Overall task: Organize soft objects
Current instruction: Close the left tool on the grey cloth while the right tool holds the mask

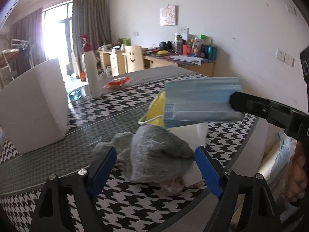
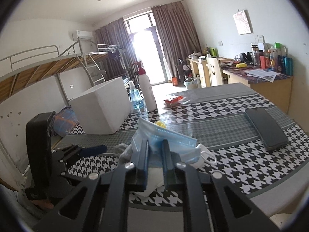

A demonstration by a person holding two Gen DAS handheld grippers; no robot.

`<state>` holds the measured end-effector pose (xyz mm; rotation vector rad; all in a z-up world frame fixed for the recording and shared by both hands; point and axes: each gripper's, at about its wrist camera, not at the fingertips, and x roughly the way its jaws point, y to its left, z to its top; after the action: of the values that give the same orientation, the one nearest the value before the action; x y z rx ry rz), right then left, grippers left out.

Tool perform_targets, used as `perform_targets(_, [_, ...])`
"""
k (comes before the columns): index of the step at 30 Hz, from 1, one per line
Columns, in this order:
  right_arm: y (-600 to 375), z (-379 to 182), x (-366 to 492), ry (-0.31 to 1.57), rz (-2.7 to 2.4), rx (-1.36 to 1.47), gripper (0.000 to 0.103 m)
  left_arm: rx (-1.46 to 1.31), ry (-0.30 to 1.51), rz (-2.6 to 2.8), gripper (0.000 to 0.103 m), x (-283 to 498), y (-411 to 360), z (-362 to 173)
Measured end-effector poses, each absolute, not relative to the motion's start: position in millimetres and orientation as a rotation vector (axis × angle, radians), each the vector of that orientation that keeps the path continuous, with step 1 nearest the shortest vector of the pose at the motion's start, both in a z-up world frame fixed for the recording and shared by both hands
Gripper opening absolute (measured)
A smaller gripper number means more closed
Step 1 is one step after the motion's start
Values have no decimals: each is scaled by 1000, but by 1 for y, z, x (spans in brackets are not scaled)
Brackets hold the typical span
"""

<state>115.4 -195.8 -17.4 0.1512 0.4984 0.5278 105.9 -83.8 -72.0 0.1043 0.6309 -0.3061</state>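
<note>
Holding a blue surgical mask [image 2: 164,141] clamped between my right gripper [image 2: 155,154] fingers, I keep it lifted above the houndstooth tablecloth [image 2: 231,166]. The left wrist view confirms this from the side: the mask [image 1: 202,100] hangs clear of the table, pinched at its right end by my right gripper [image 1: 236,103], one ear loop [image 1: 147,120] drooping.

My left gripper [image 1: 155,164] stands wide open, its blue pads [image 1: 103,167] on either side of a grey sock [image 1: 154,154] without visibly touching it. The sock lies crumpled on the cloth, partly over a white sheet [image 1: 195,133].

Only the left view shows the sock fully, and a yellow item [image 1: 158,108] behind the mask; in the right view that yellow item [image 2: 160,124] is a mere sliver. Only the right view shows a black phone [image 2: 265,128] lying flat, well apart from the mask.

Both views record a white foam box [image 1: 36,106], a white pump bottle [image 1: 91,71] and a red packet [image 1: 117,83] farther back on the table.
</note>
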Motion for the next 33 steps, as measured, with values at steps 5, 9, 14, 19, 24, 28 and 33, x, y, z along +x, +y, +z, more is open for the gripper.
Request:
perform_targets(5, [-201,-18,117,497,523,163,15,104,664,-310,73,113,-89,-76])
perform_targets(9, [-202,-19,116,493,519,170,15,103,701,-315,53,118,-91,-81])
perform_targets(14, [-204,-20,116,502,511,173,15,86,703,-313,35,117,-88,-81])
perform_targets(19, [-205,-21,116,501,511,176,16,78,701,-325,21,117,-86,-79])
perform_targets(24, [-208,-20,117,494,504,189,15,53,697,-347,16,113,-81,-75])
perform_targets(28, [-206,-18,115,487,506,186,15,55,687,-362,16,107,-80,-70])
perform_targets(33, [-206,-14,112,475,518,206,15,83,696,-354,16,109,-82,-76])
